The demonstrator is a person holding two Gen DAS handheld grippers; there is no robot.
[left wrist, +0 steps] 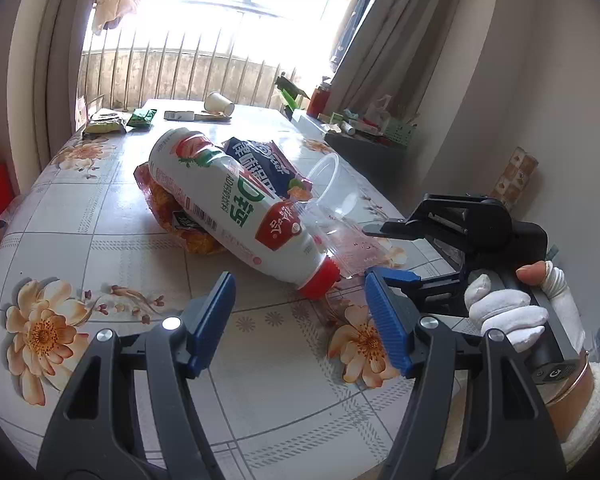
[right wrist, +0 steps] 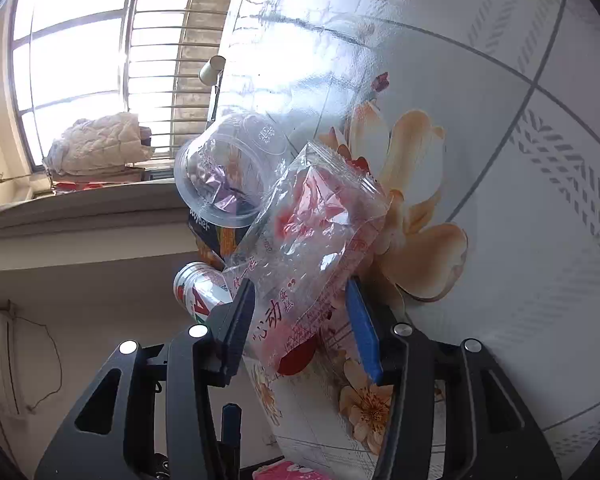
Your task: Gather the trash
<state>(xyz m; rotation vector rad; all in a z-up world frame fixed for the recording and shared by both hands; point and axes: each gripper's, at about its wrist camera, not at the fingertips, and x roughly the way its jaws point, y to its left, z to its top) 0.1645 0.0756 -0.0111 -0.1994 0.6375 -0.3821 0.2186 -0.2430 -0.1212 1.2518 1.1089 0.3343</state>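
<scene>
- Left wrist view: left claw (left wrist: 300, 320) spread wide, blue pads apart, hovering just above the floral table (left wrist: 100, 220), gripping nothing.
- Just ahead of that claw: white drink bottle (left wrist: 228, 200) lying on its side, red cap (left wrist: 319, 282) pointing toward the claw, base pointing away to the window.
- Beneath the bottle: orange snack bag (left wrist: 196, 236) and dark blue snack bag (left wrist: 260, 160), the bottle resting across both.
- Right of the bottle: clear plastic cup (left wrist: 332, 184) lying on its side, touching the bottle's shoulder.
- Beside the cap: clear wrapper (left wrist: 356, 248) with pink print, flat on the table, its near end between the fingers of the right claw (left wrist: 374, 252).
- Gloved right hand (left wrist: 512, 312) around the right claw's handle, bare thumb tip showing.
- Far end of the table: paper cup (left wrist: 219, 103) tipped over, green packets (left wrist: 141, 118), a small white box (left wrist: 179, 115).
- Right wrist view, turned sideways: right claw (right wrist: 300, 328) with fingers astride the clear wrapper (right wrist: 312, 240), part-way open; firm pinch or not, cannot tell.
- Beyond the wrapper in that view: clear plastic cup (right wrist: 228, 168), open mouth facing the camera, and an end of the white drink bottle (right wrist: 198, 288) just beside the claw's finger.
</scene>
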